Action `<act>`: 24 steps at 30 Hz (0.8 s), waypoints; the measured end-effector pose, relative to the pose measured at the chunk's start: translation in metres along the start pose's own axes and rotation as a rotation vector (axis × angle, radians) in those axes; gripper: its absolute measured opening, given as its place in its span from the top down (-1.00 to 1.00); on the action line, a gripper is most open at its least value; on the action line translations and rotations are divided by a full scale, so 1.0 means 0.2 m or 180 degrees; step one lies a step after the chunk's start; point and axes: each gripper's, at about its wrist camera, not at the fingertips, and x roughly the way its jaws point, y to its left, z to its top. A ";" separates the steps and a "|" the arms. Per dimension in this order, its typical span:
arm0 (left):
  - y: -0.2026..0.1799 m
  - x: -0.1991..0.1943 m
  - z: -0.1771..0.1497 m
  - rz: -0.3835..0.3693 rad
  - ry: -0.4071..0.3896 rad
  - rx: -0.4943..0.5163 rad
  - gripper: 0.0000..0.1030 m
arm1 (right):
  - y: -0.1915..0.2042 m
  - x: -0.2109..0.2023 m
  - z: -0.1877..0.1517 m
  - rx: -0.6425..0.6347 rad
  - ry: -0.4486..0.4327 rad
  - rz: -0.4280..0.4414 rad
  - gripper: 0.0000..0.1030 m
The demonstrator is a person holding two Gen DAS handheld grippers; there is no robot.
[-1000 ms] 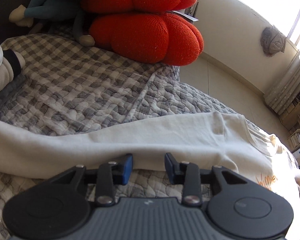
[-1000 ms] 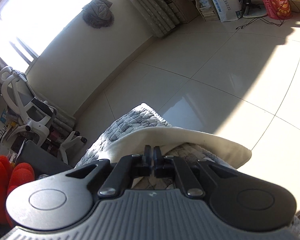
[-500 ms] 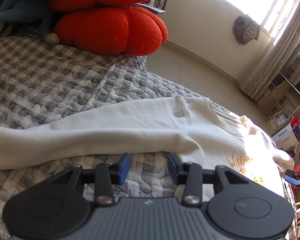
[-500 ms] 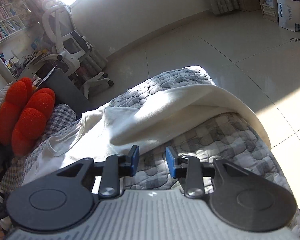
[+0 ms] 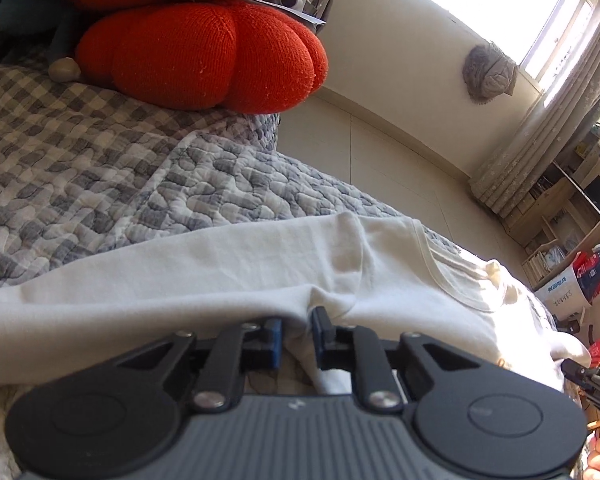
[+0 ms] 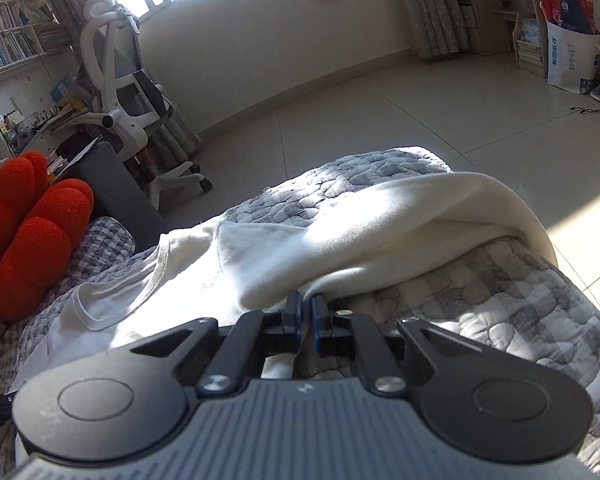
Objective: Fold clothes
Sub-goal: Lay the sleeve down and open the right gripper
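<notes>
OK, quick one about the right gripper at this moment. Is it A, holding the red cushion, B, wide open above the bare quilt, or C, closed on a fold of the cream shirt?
C: the right gripper has its jaws nearly together with a fold of the cream shirt pinched between them, on the grey checked quilt, far from the red cushion.

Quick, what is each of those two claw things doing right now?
Left gripper: shut on a fold of the white sweatshirt.
Right gripper: shut on the sweatshirt's edge.
</notes>
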 end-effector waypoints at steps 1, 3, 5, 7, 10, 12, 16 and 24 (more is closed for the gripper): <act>0.00 0.00 0.01 -0.0003 -0.0042 0.0016 0.72 | 0.01 -0.03 0.01 0.0014 -0.0105 0.0016 0.87; -0.01 -0.04 0.03 -0.0054 -0.0194 0.0117 0.73 | 0.02 -0.05 0.03 -0.0085 -0.0202 -0.0016 0.96; -0.03 -0.06 0.04 -0.0096 -0.0278 0.0192 0.73 | 0.03 -0.07 0.05 -0.0192 -0.0293 -0.0052 0.96; -0.02 -0.02 0.03 -0.0055 -0.0195 0.0189 0.72 | 0.02 -0.05 0.05 -0.0246 -0.0237 -0.0083 0.96; 0.01 0.04 0.02 0.0000 -0.0052 0.0132 0.72 | -0.02 0.03 0.01 -0.0219 0.0132 0.0001 0.95; 0.03 0.04 0.02 0.0018 -0.0025 0.0101 0.70 | -0.02 0.02 -0.01 -0.0251 0.0208 0.0009 0.75; 0.04 0.01 0.03 0.0071 -0.0042 0.0077 0.71 | 0.03 -0.01 -0.02 -0.0407 0.0231 0.0162 0.70; 0.02 -0.07 0.04 0.0298 -0.0128 0.0227 0.71 | 0.11 -0.02 -0.05 -0.0786 0.0214 0.0026 0.69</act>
